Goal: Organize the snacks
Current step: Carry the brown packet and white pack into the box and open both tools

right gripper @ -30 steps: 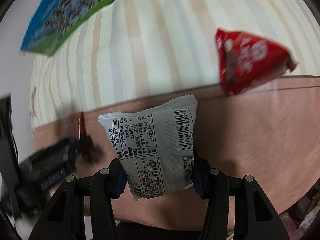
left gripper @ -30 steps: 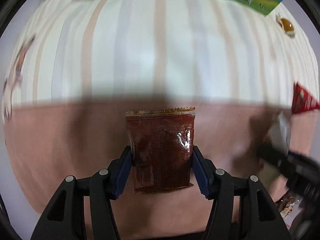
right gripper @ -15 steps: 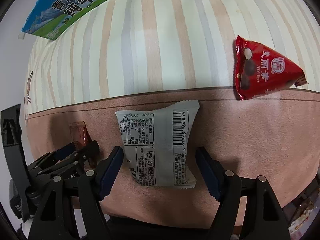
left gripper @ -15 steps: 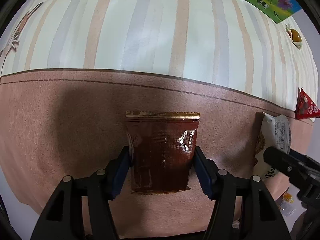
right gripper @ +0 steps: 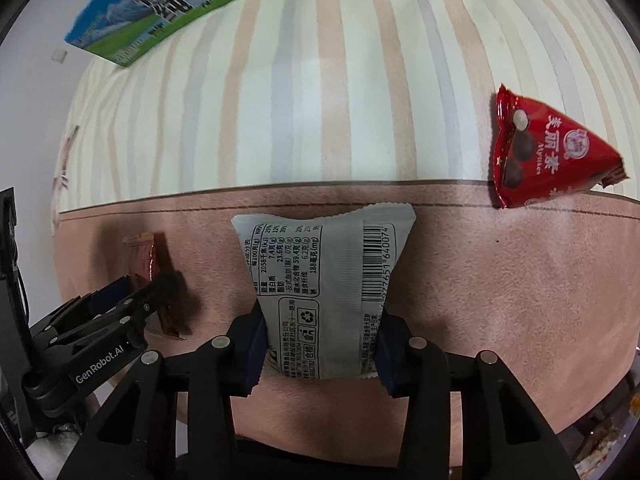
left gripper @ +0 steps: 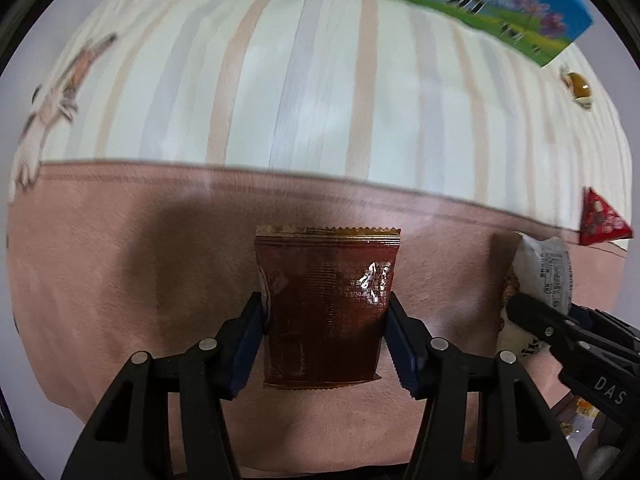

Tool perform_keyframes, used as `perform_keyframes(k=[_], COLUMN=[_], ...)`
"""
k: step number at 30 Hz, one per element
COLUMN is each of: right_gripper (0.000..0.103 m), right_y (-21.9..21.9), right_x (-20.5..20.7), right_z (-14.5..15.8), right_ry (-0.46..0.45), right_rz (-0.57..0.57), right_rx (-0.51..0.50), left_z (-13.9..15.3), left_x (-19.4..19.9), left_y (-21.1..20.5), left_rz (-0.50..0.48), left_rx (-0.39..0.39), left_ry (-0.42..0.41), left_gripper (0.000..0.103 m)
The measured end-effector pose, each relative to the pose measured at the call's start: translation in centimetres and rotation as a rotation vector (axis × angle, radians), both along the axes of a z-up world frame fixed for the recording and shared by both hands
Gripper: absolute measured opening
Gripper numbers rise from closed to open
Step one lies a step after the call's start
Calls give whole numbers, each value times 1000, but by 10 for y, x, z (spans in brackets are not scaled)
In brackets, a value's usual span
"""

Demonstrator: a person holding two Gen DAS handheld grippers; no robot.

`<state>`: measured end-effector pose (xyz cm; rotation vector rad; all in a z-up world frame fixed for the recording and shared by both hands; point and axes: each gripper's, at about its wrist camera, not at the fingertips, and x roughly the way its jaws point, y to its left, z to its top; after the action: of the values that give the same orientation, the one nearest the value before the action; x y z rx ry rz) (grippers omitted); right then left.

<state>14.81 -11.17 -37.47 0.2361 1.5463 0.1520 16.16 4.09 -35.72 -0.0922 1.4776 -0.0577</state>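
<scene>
My left gripper (left gripper: pixel 325 312) is shut on a dark brown snack packet (left gripper: pixel 326 304) just above the pink band of the cloth; the packet also shows in the right wrist view (right gripper: pixel 150 268). My right gripper (right gripper: pixel 320 328) is shut on a white snack packet (right gripper: pixel 324 292) with a barcode, also over the pink band; this packet appears at the right of the left wrist view (left gripper: pixel 540 272). A red triangular snack bag (right gripper: pixel 548 152) lies on the cloth to the right, at the border of the striped part.
A blue and green milk carton (right gripper: pixel 188 4) lies at the far edge of the striped cloth (right gripper: pixel 320 100). A small wrapped sweet (left gripper: pixel 576 86) lies far right. Another snack wrapper (left gripper: pixel 60 96) lies far left. The table's near edge is below the grippers.
The right gripper was open around the white packet half a second ago and has closed on it again. Both views have shifted back slightly; the left gripper still holds the brown packet.
</scene>
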Motion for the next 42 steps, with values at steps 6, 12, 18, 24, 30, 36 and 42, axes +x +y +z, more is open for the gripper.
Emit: perform_keyframes(k=[6, 12, 18, 24, 30, 36, 42], right_gripper=[47, 47, 47, 47, 47, 56, 93], right_y=[2, -7, -22, -8, 3, 12, 8], right_x=[12, 60, 133, 232, 292, 313, 318], right_z=[40, 103, 162, 173, 143, 97, 83], right_ry=[-69, -185, -315, -342, -265, -165, -137], right_rz=[-14, -36, -48, -32, -33, -3, 30], right_rx=[81, 172, 204, 143, 111, 41, -69], left_z=[53, 131, 190, 184, 134, 89, 79], left_x=[11, 53, 131, 236, 298, 318, 314], left_y=[-3, -1, -2, -9, 3, -7, -7], left_rz=[-33, -52, -59, -27, 27, 13, 25], left_rx=[-37, -119, -161, -158, -148, -100, -68], left_ry=[-84, -195, -266, -202, -72, 46, 20], left_gripper=[55, 55, 55, 55, 55, 57, 93])
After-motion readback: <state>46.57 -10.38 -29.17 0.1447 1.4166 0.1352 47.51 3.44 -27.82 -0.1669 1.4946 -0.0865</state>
